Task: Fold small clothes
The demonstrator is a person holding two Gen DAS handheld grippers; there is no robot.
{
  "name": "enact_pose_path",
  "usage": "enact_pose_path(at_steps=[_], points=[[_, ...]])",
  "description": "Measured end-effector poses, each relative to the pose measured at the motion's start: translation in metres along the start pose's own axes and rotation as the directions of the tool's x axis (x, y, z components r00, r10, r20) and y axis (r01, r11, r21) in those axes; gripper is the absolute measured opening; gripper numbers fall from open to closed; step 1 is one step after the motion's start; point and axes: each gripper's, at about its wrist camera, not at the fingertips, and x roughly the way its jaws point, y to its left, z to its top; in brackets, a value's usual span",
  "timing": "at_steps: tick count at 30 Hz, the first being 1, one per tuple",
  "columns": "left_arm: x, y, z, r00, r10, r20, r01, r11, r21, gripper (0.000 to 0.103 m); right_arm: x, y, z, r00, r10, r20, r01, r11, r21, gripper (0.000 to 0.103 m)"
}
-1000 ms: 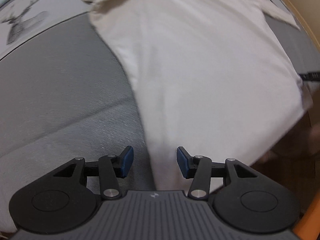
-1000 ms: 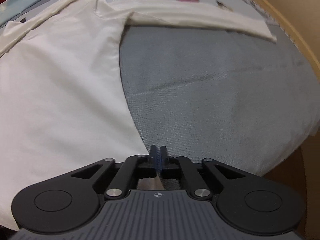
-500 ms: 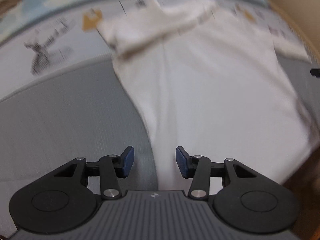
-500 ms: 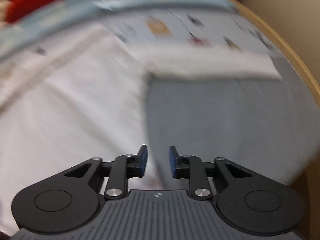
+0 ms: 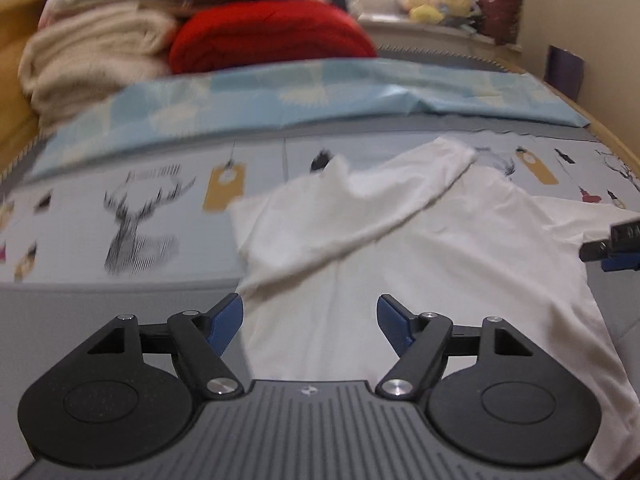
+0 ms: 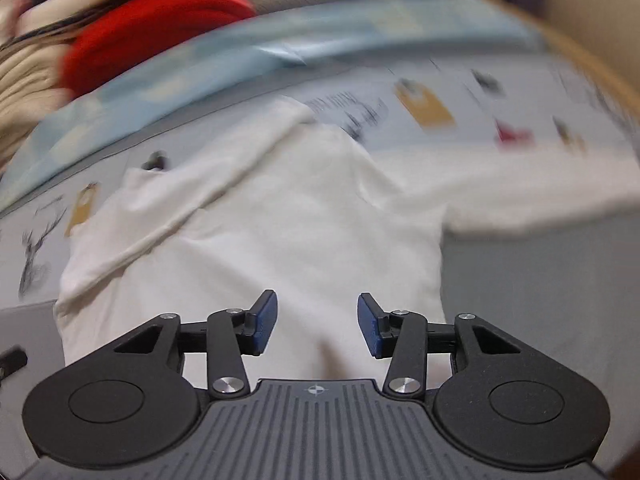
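1. Far-left corner of the bed [image 5: 100,312]: cream blanket [image 5: 92,56], folded and bulky, touching a red blanket [image 5: 272,36] just right of it. More folded stuff is stacked on top, too blurred to ID.
2. Light-blue patterned sheet [image 5: 280,96] runs as a band across the far side of the bed, in front of the blankets. Nearer than that, a pale printed cover [image 5: 132,204] with deer heads and tan tags; grey cover along the near edge.
3. Left gripper [image 5: 310,322]: jaws wide apart, nothing between the blue pads, no contact with cloth. They have just been opening further. It hangs over the shirt's near-left part.
4. White shirt [image 5: 420,280]: lies flat, right of centre on the bed, hem toward the near edge, collar toward the far side. Left sleeve [image 5: 360,216] is folded diagonally across the chest. Right sleeve [image 6: 520,196] is spread straight out toward the right edge.
5. Right gripper [image 6: 317,326]: jaws parted about halfway, empty, pads clear of the fabric. They have just been opening. It sits above the shirt's lower body, near the right side seam. From the left wrist view, its tip pokes in at the right edge, over the shirt.
6. Wooden bed frame [image 6: 616,92] rims the right edge.
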Motion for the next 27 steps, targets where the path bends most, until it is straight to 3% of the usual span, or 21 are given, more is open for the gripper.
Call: enact_pose_path(at_steps=[3, 5, 6, 7, 9, 15, 17, 21, 27], points=[[0.013, -0.016, 0.017, 0.998, -0.062, 0.006, 0.062, 0.998, -0.018, 0.077, 0.003, -0.008, 0.014, 0.999, 0.021, 0.027, -0.022, 0.999, 0.041, 0.045], [0.033, -0.032, 0.031, 0.996, -0.085, -0.007, 0.085, 0.996, -0.015, 0.064, 0.002, -0.013, 0.022, 0.998, -0.007, 0.061, 0.004, 0.999, 0.051, 0.045], [0.043, -0.043, 0.038, 0.995, -0.097, -0.011, 0.097, 0.995, 0.006, 0.049, 0.004, -0.018, 0.024, 0.998, -0.012, 0.063, 0.007, 0.997, 0.073, 0.045], [0.052, -0.053, 0.042, 0.995, -0.103, -0.009, 0.103, 0.994, 0.029, 0.027, 0.005, -0.026, 0.028, 0.998, -0.007, 0.059, 0.001, 0.994, 0.112, 0.045], [0.077, -0.077, 0.054, 0.994, -0.111, -0.004, 0.111, 0.991, 0.075, 0.008, 0.008, -0.040, 0.032, 0.999, 0.008, 0.053, -0.017, 0.983, 0.183, 0.045], [0.163, -0.136, 0.085, 0.989, -0.145, -0.015, 0.146, 0.986, 0.085, 0.010, 0.016, -0.064, 0.035, 0.999, 0.011, 0.040, -0.022, 0.962, 0.274, 0.041], [0.192, -0.150, 0.096, 0.988, -0.152, -0.037, 0.154, 0.986, 0.061, 0.015, 0.020, -0.070, 0.037, 0.999, 0.024, 0.028, -0.031, 0.955, 0.296, 0.041], [0.237, -0.172, 0.114, 0.990, -0.132, -0.058, 0.134, 0.991, 0.028, 0.058, 0.024, -0.079, 0.044, 0.999, 0.044, 0.016, -0.047, 0.946, 0.321, 0.041], [0.281, -0.205, 0.128, 0.988, -0.137, -0.074, 0.143, 0.986, 0.081, 0.061, 0.032, -0.085, 0.048, 0.999, 0.054, -0.003, -0.050, 0.943, 0.330, 0.041]])
